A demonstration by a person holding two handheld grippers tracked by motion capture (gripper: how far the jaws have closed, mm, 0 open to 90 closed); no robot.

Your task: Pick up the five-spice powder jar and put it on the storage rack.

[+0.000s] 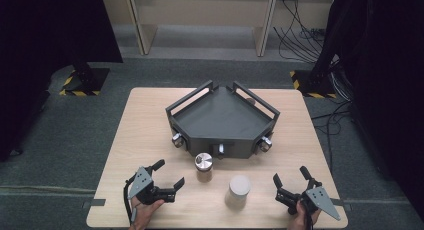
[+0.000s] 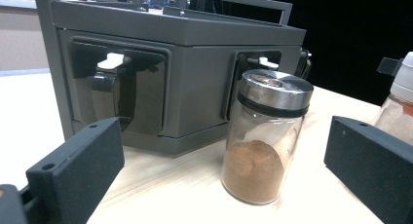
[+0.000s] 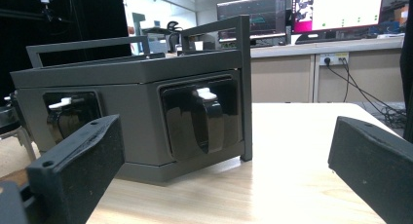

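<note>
— So, where does the work stand?

— At the approach, I'd judge. The steel-lidded jar (image 2: 263, 136), part full of brown powder, stands upright on the table (image 1: 150, 115) at about six o'clock from the grey rack (image 1: 222, 122), just in front of its middle dispenser knob. In the left gripper view it sits between the two black jaws but farther off, untouched.

— And the tongs?

— The left gripper (image 1: 162, 177) lies at about eight o'clock from that jar, jaws spread wide, holding nothing, aimed towards it. The right gripper (image 1: 290, 179) is at about four o'clock, likewise wide open and empty, facing the rack's right-hand face.

— What does the next move call for?

— Probably sliding the left gripper forward until the glass body lies squarely between the jaws, then closing below the lid. The glass is round and smooth, so a low, centred grip seems wise. It stands close to the rack, so there is little room behind it.

— Count things for me.

— Two jars: the steel-lidded one and a white-capped jar (image 1: 238, 190) at roughly five o'clock from it, a little apart. One rack, with three knobs along its front faces. Two grippers, two hands.
</note>
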